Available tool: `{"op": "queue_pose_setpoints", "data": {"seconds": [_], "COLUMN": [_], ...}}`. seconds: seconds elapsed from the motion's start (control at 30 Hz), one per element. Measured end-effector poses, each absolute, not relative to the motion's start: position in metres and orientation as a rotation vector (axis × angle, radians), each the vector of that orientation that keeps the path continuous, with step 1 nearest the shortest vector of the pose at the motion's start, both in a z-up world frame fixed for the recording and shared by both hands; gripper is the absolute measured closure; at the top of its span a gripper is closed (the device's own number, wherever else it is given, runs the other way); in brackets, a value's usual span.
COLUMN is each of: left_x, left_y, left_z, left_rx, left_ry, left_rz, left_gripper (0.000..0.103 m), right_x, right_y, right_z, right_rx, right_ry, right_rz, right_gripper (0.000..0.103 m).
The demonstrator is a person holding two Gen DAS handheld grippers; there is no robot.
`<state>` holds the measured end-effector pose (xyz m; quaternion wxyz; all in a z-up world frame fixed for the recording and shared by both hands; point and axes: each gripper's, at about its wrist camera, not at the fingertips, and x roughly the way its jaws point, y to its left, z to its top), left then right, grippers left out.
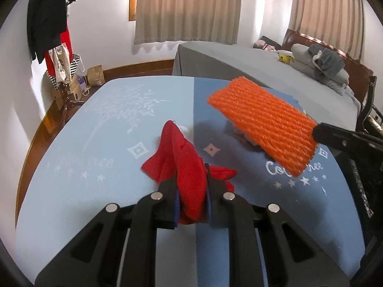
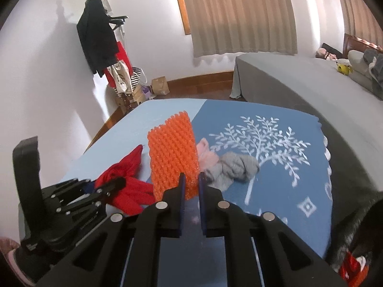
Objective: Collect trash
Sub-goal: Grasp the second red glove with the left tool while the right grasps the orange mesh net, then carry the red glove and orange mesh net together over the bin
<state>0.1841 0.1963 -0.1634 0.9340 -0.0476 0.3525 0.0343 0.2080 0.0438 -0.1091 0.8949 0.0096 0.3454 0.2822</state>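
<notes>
Orange ribbed foam mesh sleeve pinched upright by right gripper; crumpled red cloth clamped in left gripper. Lifted clear above blue tree-print cover, far edge well beyond.

White walls are enclosing a bedroom, and daylight is glowing through beige curtains hanging over wood-framed windows. A coat rack is standing in the corner, carrying dark and red clothes, with bags and boxes sitting at its foot on the dark wooden floor beside a brown baseboard. A bed with a grey cover is stretching along the right, its wooden headboard backing pillows and a small yellow toy.
</notes>
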Motion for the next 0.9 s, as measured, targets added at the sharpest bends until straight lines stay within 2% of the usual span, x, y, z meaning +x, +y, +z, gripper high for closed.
{"op": "queue_pose_setpoints", "data": {"seconds": [0.5, 0.9], "left_x": [0.161, 0.156], "left_y": [0.147, 0.109], "left_z": [-0.160, -0.142], "left_rx": [-0.074, -0.057], "left_ry": [0.715, 0.673], "left_rz": [-0.030, -0.108], "left_gripper": [0.088, 0.088], "right_x": [0.168, 0.161], "right_y": [-0.034, -0.055], "right_z": [-0.118, -0.109], "right_rx": [0.071, 0.093], "right_ry": [0.759, 0.735], "right_rz": [0.414, 0.362], "right_gripper": [0.093, 0.093]}}
